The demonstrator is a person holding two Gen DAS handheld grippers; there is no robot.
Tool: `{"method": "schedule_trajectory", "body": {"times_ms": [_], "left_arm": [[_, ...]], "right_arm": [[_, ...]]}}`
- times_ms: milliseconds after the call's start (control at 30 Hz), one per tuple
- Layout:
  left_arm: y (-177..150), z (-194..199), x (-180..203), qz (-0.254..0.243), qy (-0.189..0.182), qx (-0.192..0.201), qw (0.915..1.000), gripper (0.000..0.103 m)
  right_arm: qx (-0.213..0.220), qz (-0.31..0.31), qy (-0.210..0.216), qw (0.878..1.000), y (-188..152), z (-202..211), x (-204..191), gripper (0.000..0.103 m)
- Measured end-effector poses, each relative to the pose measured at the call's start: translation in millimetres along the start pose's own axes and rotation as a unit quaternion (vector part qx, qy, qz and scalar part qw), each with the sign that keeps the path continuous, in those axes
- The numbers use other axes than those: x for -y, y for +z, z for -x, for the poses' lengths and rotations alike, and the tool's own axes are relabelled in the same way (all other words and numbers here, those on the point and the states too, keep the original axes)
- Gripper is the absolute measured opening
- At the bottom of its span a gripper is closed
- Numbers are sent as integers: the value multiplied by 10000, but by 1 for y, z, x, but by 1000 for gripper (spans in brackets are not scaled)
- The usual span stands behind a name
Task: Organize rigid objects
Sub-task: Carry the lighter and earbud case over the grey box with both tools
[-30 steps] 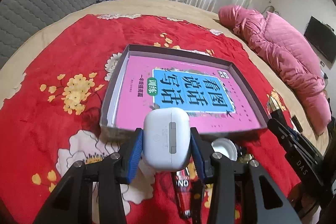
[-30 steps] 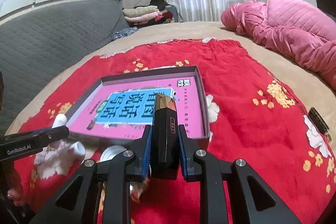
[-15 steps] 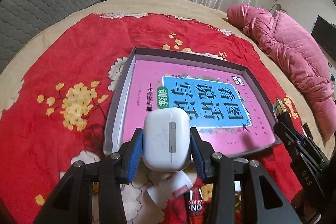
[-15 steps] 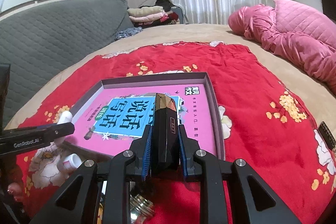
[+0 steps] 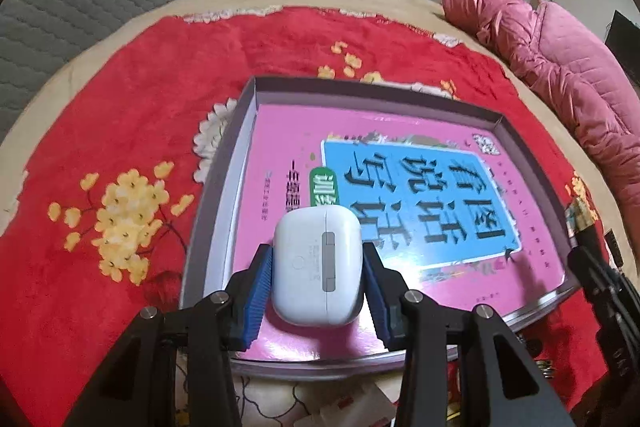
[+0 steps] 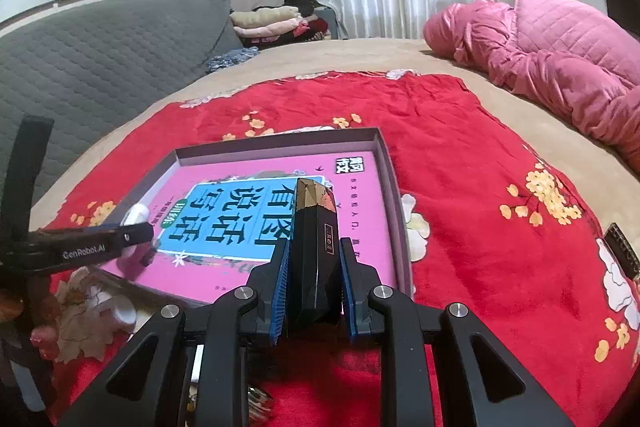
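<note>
A grey shallow box (image 5: 224, 167) (image 6: 394, 187) lies on the red flowered cloth, and a pink book with a blue title panel (image 5: 416, 195) (image 6: 240, 215) fills its floor. My left gripper (image 5: 318, 267) is shut on a white earbuds case (image 5: 318, 263), which hangs over the near left part of the book. From the right wrist view that same gripper (image 6: 136, 233) shows at the left edge of the box. My right gripper (image 6: 314, 259) is shut on a black faceted lipstick-like tube (image 6: 314, 227), just over the box's near edge.
A small white bottle (image 6: 122, 313) and other small items lie on the red cloth (image 5: 120, 99) in front of the box. A black comb-like object (image 6: 622, 247) rests at the right. A pink quilted jacket (image 6: 560, 59) and a grey headboard (image 6: 100, 59) lie beyond.
Both grippers have moved forward with their loads. The earbuds case has come from in front of the box to over the book, and the black tube has reached the box's near edge.
</note>
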State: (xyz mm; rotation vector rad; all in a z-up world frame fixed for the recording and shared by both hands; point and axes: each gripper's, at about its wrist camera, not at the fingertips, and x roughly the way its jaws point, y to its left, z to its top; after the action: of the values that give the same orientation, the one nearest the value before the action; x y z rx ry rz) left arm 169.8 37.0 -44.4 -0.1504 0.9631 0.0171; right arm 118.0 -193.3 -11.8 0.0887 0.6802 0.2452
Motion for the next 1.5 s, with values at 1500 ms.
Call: {"method": "schedule_trajectory", "body": {"times_ms": [1500], "left_arm": [[-12, -4, 0, -229, 108, 93, 9996, 44]], "right_arm": [[-994, 41, -638, 9930, 9, -47, 3, 24]]}}
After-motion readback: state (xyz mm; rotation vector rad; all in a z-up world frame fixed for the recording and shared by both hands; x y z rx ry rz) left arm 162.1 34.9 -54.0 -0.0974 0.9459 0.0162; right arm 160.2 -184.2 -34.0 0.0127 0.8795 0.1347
